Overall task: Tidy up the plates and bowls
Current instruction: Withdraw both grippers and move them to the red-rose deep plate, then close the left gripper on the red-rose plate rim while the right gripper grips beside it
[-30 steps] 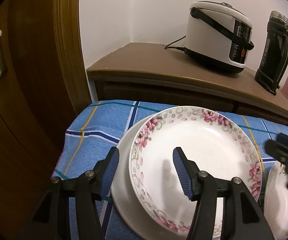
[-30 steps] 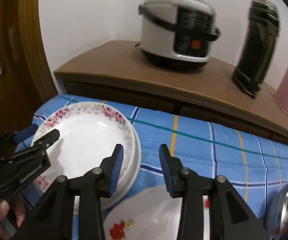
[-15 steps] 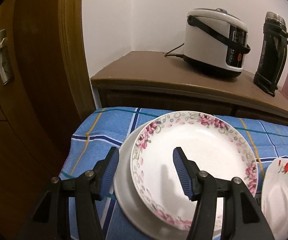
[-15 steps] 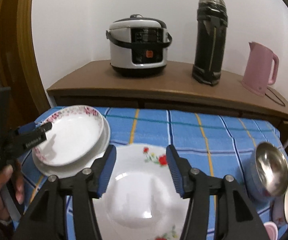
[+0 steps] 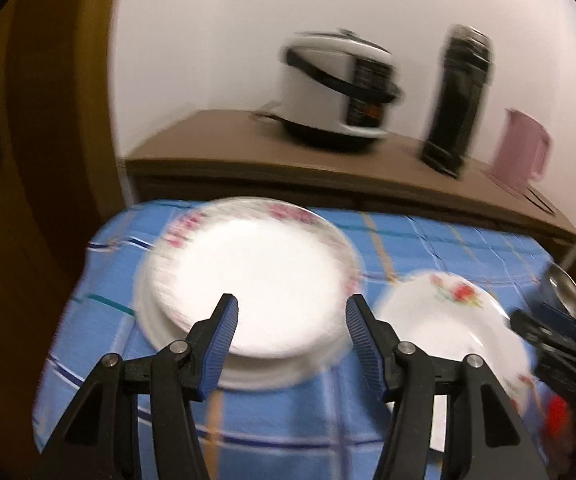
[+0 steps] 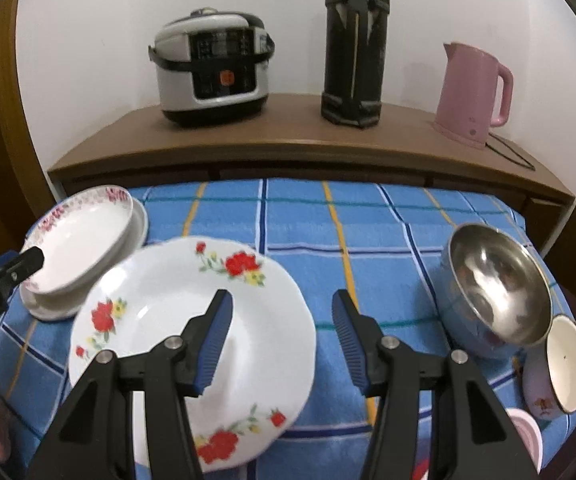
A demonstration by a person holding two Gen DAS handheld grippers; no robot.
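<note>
A pink-flowered plate (image 5: pixel 260 272) rests on a plain white plate (image 5: pixel 248 376) at the left of the blue checked tablecloth (image 6: pixel 367 240). My left gripper (image 5: pixel 291 312) hovers open over the stack's near edge and holds nothing; this view is blurred. To the right lies a red-flowered plate (image 6: pixel 156 320). My right gripper (image 6: pixel 282 308) stands open above its right rim, one finger over the plate, the other over the cloth. At the table's right end a steel bowl (image 6: pixel 495 280) leans, with a small white-lined bowl (image 6: pixel 567 364) beside it. The left gripper (image 6: pixel 8 268) shows at the left edge.
Behind the table a wooden sideboard (image 6: pixel 288 148) carries a rice cooker (image 6: pixel 212 72), a black thermos (image 6: pixel 353 48) and a pink kettle (image 6: pixel 471 92). A wooden door (image 5: pixel 28 160) stands at the left. A pink rim (image 6: pixel 523 436) peeks in at the bottom right.
The left gripper has drawn back and to the right from the plate stack. The right gripper's jaws have widened and it has pulled back, bringing the red-flowered plate and the bowls into view.
</note>
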